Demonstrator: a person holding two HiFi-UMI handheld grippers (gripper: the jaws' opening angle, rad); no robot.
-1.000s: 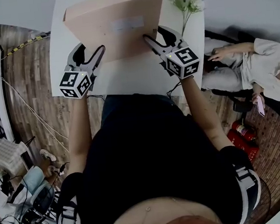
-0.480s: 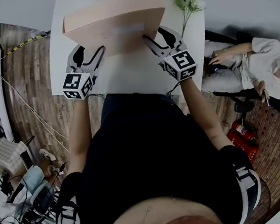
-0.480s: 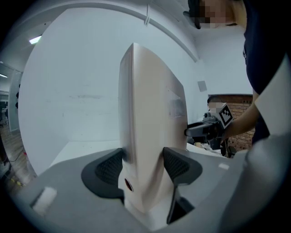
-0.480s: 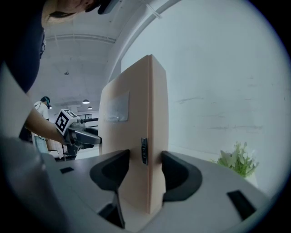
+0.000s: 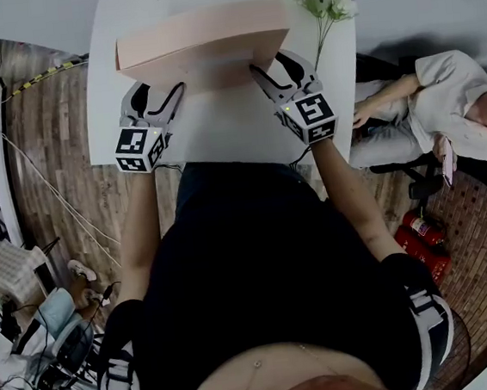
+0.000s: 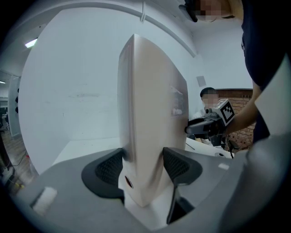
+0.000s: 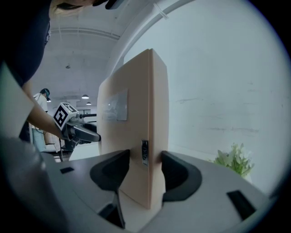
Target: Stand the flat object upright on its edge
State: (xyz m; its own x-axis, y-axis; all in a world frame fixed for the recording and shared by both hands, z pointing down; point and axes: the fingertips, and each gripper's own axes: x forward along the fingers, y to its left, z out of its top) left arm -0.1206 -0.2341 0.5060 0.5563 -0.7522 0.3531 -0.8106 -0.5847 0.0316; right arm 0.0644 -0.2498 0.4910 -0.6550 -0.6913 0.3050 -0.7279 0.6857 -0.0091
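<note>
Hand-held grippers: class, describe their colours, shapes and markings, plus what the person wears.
The left hand-held gripper and the right hand-held gripper have grey curved jaws with dark textured pads. Behind each sits a white cube printed with black square markers. The person wears a black top.

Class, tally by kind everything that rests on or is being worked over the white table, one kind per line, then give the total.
flat peach box: 1
grippers, left gripper and right gripper: 2
flower sprig: 1
Total: 4
</note>
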